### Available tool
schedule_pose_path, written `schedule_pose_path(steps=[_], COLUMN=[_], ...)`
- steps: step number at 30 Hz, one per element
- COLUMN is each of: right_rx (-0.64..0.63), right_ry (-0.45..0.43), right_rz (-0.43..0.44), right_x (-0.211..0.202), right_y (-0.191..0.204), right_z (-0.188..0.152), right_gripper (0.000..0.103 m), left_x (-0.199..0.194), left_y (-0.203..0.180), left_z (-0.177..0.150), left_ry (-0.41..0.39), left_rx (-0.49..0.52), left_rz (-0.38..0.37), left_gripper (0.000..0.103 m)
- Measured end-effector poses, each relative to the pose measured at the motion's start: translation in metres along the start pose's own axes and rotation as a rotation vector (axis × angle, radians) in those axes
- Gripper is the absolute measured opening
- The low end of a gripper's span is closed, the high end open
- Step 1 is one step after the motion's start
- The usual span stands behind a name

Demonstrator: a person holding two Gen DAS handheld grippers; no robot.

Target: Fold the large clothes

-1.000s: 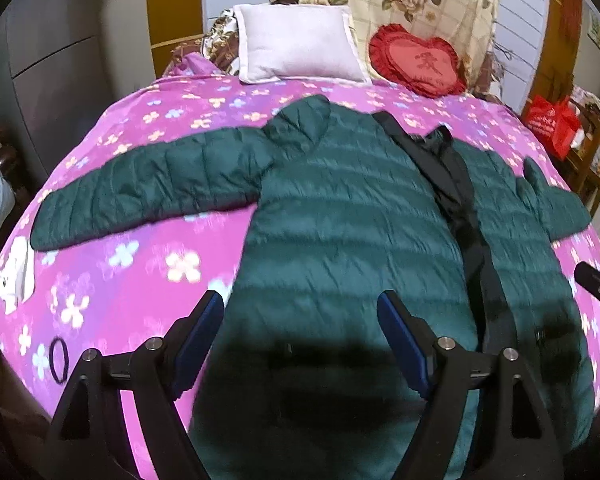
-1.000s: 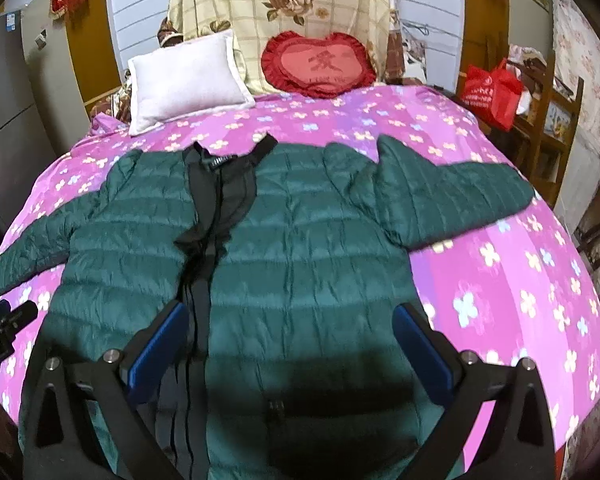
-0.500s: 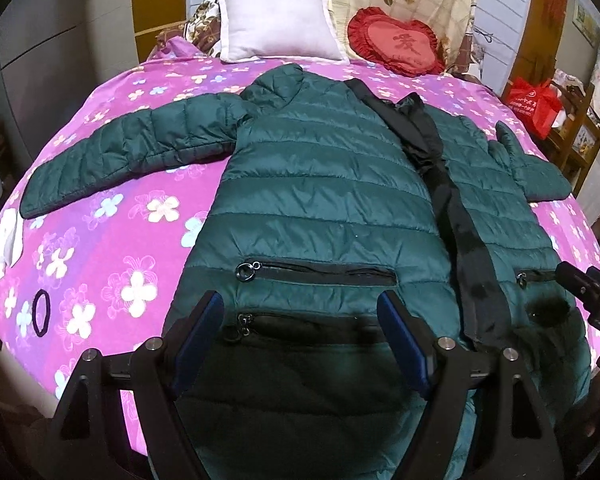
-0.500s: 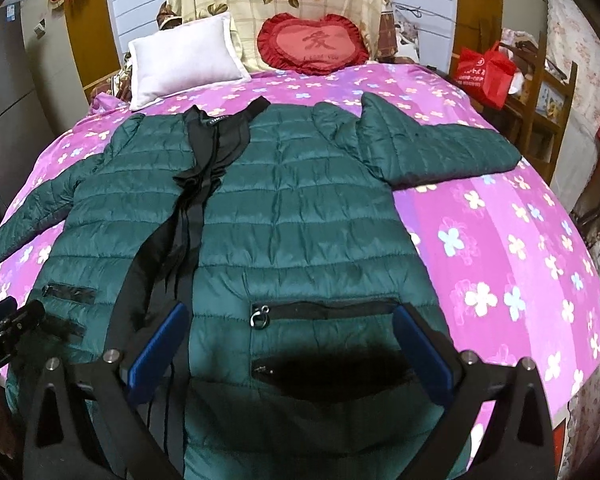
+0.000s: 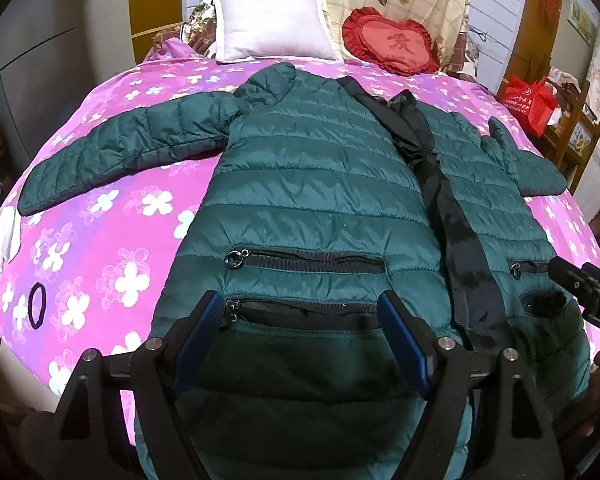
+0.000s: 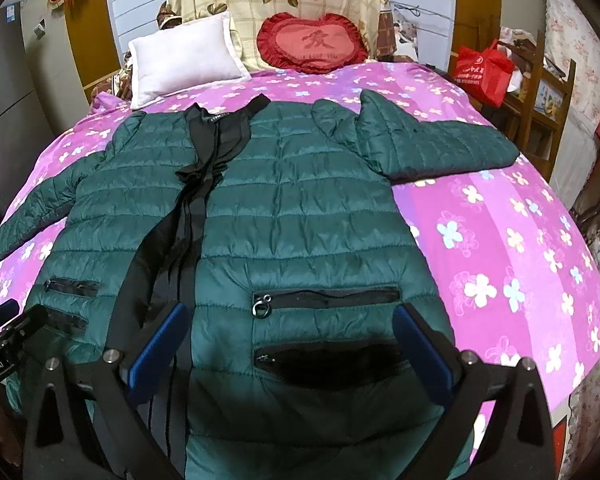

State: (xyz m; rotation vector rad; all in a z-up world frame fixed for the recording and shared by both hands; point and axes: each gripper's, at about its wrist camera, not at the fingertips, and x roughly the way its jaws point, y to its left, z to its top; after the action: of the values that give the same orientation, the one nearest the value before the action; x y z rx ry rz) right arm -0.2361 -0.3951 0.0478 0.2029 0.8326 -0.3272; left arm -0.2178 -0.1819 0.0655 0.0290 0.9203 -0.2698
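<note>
A dark green quilted jacket lies front up on the bed, both sleeves spread out sideways, its black lining showing along the open front. It also shows in the right wrist view. My left gripper is open and empty above the jacket's left hem, over the lower pocket zip. My right gripper is open and empty above the right hem, over the pocket zips. Each gripper's body shows at the edge of the other's view.
The bed has a pink flowered cover. A white pillow and a red heart cushion lie at the head. A black hair tie lies near the left edge. A red bag and wooden shelves stand on the right.
Both grippers have pulled back and up from the jacket toward the foot of the bed; more of the hem and pocket zips shows now. The jacket has not moved.
</note>
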Motion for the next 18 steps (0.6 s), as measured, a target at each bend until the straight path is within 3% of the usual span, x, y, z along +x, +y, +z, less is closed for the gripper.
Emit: schedule_pose_path(steps=[18], right_rx=[-0.035], right_ry=[-0.001], right_rz=[-0.007], right_x=[0.011], right_y=[0.013], right_z=[0.013], right_gripper=[0.103], left_x=[0.009], left_y=[0.005], left_z=[0.011], left_ry=[-0.016], left_rx=[-0.012], left_rz=[0.017], left_gripper=[0.044])
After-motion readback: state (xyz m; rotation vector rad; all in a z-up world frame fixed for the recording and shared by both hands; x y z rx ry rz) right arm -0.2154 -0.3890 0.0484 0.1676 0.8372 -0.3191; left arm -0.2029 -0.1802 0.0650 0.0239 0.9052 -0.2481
